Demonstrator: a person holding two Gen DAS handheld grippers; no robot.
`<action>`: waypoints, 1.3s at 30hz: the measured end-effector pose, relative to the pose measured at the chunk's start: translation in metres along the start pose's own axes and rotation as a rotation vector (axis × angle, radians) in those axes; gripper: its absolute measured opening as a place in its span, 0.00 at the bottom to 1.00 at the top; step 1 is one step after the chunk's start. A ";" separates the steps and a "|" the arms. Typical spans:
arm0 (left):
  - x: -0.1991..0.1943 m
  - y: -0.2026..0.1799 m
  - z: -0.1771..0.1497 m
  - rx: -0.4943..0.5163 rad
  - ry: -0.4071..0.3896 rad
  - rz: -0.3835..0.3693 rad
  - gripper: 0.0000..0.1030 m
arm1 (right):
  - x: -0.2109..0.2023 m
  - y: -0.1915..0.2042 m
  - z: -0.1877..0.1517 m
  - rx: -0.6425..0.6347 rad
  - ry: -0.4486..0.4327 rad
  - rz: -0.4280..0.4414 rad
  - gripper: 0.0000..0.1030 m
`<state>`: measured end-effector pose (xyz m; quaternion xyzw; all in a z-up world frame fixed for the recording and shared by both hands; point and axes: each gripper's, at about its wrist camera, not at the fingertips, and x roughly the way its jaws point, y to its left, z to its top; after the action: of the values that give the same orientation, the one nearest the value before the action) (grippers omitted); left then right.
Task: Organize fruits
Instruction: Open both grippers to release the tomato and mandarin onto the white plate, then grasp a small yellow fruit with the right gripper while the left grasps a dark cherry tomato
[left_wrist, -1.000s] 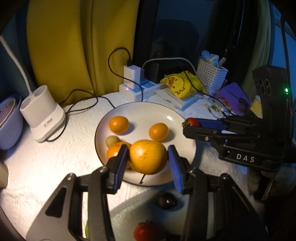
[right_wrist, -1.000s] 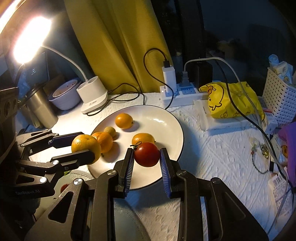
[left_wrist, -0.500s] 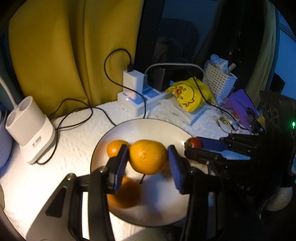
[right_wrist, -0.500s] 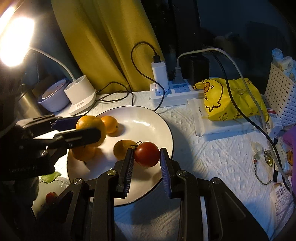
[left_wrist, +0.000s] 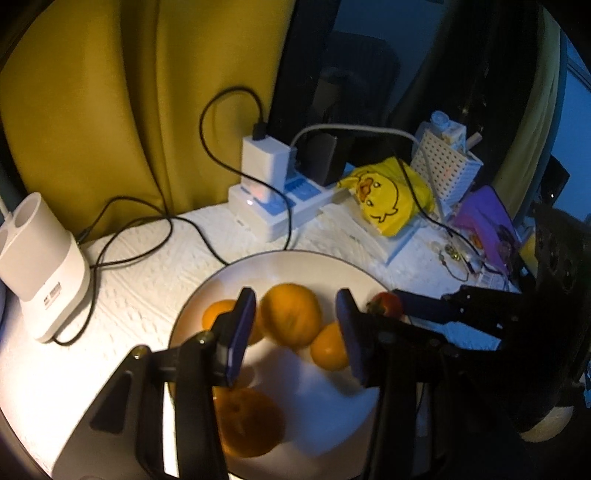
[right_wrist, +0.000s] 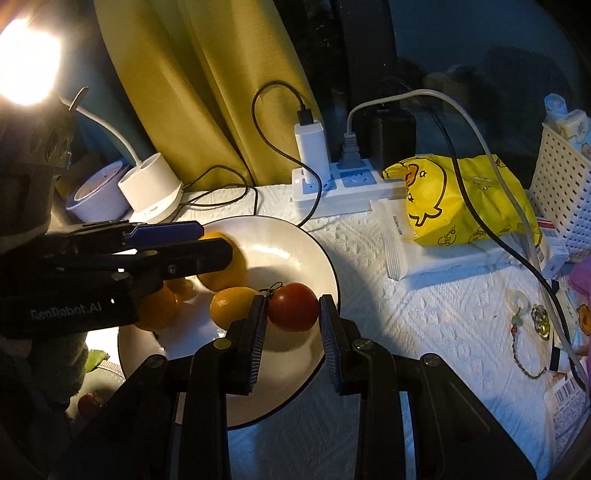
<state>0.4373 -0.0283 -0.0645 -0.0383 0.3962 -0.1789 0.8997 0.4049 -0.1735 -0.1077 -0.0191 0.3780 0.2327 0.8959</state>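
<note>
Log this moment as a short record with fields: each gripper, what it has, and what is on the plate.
left gripper: open, large orange between its fingers with gaps on both sides
right gripper: shut on tomato, over the plate
plate: white, dark rim, holds several oranges
small orange: on plate, just left of tomato
background: power strip, yellow duck bag

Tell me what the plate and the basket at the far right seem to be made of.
Plate: looks like glazed ceramic, glossy cream with a dark rim line and sharp lamp glints. Basket: probably moulded plastic, matte white, with regular rows of small holes.
</note>
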 end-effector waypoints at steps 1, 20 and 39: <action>-0.001 0.000 0.001 -0.001 -0.004 0.003 0.46 | 0.000 0.000 0.000 0.000 -0.002 -0.004 0.30; -0.068 -0.011 -0.019 -0.010 -0.072 0.023 0.47 | -0.037 0.017 -0.002 0.008 -0.062 -0.030 0.40; -0.129 -0.033 -0.058 -0.014 -0.123 0.023 0.47 | -0.091 0.054 -0.033 -0.003 -0.089 -0.009 0.40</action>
<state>0.3051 -0.0092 -0.0074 -0.0510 0.3420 -0.1631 0.9240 0.3042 -0.1686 -0.0608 -0.0118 0.3372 0.2296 0.9129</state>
